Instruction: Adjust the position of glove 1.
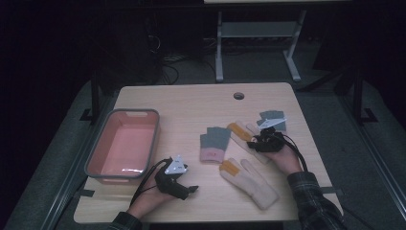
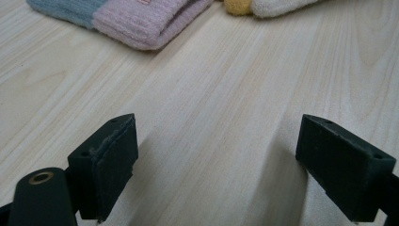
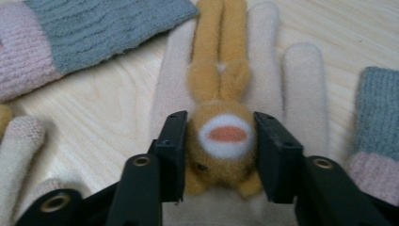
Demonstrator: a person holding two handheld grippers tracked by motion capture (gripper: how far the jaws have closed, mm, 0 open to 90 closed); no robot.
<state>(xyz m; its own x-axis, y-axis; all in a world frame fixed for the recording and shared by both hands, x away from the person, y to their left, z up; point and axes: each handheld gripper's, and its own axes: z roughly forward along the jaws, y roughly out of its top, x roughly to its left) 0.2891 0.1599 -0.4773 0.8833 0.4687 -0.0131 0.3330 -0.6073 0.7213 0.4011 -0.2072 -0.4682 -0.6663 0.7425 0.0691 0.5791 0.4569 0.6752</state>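
pink tub (image 1: 125, 143) left on table (image 1: 191, 103)

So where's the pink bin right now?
In the high view the pink bin sits at the table's left edge, just beyond the left gripper, left of the grey-pink glove.

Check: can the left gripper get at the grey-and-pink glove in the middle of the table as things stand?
Probably yes. The left gripper stands open over bare table, and the grey-and-pink glove lies ahead of its jaws with nothing between. The right gripper is busy off to the side on the cream glove.
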